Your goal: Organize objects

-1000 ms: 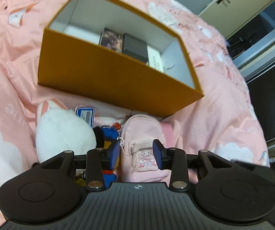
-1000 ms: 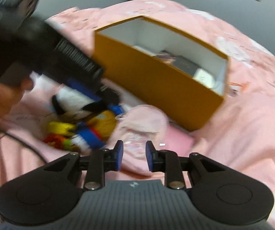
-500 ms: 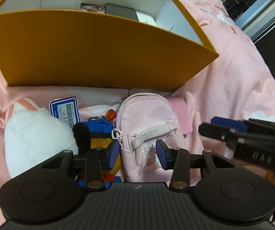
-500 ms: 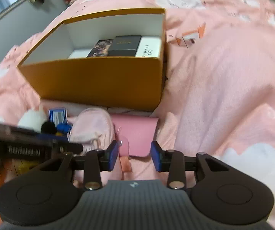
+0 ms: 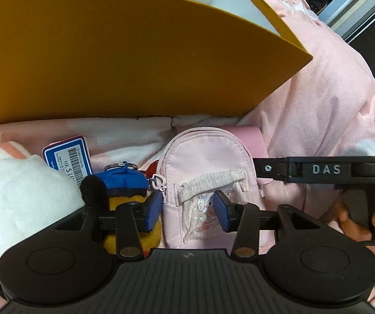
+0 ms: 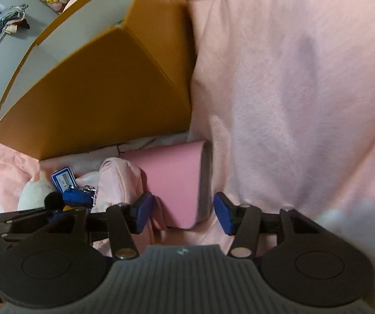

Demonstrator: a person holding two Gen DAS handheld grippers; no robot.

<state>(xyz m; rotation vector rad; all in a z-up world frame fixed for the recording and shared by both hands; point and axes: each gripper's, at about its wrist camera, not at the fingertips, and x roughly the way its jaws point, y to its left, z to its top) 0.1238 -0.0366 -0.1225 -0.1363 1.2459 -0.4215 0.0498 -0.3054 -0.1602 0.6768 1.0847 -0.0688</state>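
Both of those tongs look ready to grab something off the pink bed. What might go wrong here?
The left tongs straddle the small pink fabric backpack, whose heart zipper charm lies against the blue and yellow plush keychain; lifting might drag that along. The right tongs frame the flat pink wallet, partly tucked under the backpack, so pulling could shift both.

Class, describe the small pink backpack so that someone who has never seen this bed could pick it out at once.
Find the big orange box on the pink blanket. In front of its near wall lies a row of small things; the backpack is between the left gripper's open fingers. Unlike the flat pink wallet under its far side and the plush toys at its left, it has zips and a cartoon-printed pocket.
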